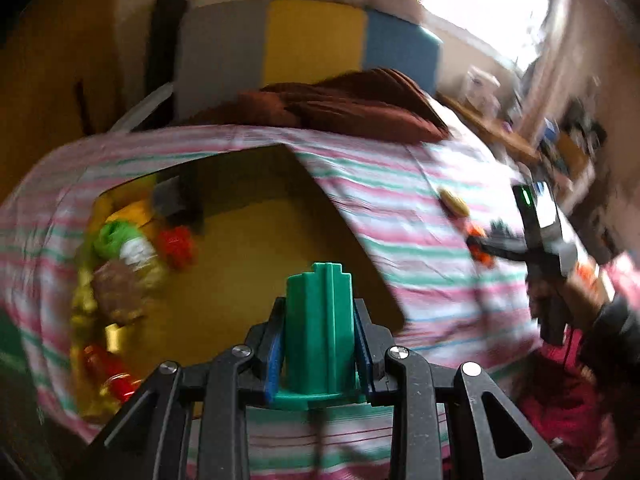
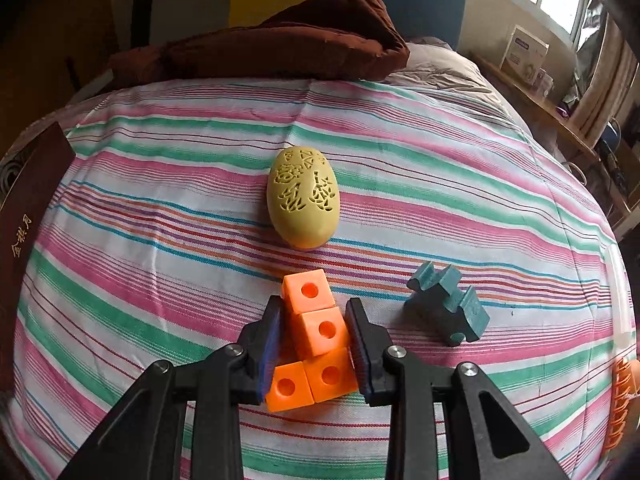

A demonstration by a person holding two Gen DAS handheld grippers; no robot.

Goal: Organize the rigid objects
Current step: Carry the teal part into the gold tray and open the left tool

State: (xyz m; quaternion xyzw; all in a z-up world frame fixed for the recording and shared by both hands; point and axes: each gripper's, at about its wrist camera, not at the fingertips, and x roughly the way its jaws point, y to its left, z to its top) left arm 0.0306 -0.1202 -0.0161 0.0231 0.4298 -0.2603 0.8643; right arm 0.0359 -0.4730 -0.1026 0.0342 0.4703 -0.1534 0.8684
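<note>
Left gripper (image 1: pixel 319 344): jaws closed tight on a green plastic block (image 1: pixel 320 320), a ribbed upright piece with a flat flange at its base. The blue pads press both its sides. The block is carried above the near edge of an open box (image 1: pixel 288 216) with a yellow interior, which sits on the striped bedspread (image 1: pixel 400 216).

Box contents, all gathered along its left wall, blurred by motion: a green ball-like item (image 1: pixel 114 236), a red knobbly piece (image 1: pixel 176 248), a brown round item (image 1: pixel 116 284), a dark grey block (image 1: pixel 172 198) and a red and gold item (image 1: pixel 106 368) at the near corner. Finer identification is not possible. The rest of the box floor is bare yellow.

Right gripper (image 2: pixel 314 340): jaws partly closed around a cluster of orange cubes (image 2: pixel 316 336), each with a round hole. The pads sit at both sides of the cluster; firm contact cannot be confirmed. The cluster rests on the bedspread.

Loose items on the bedspread, right wrist view: a yellow carved egg (image 2: pixel 303 200) lying just beyond the cubes, and a teal notched block (image 2: pixel 448 308) to the right of them, apart from both. A dark red lid or box edge (image 2: pixel 28 200) with gold lettering lies at the far left. A brown blanket (image 2: pixel 288 44) is bunched at the far end of the bed.
</note>
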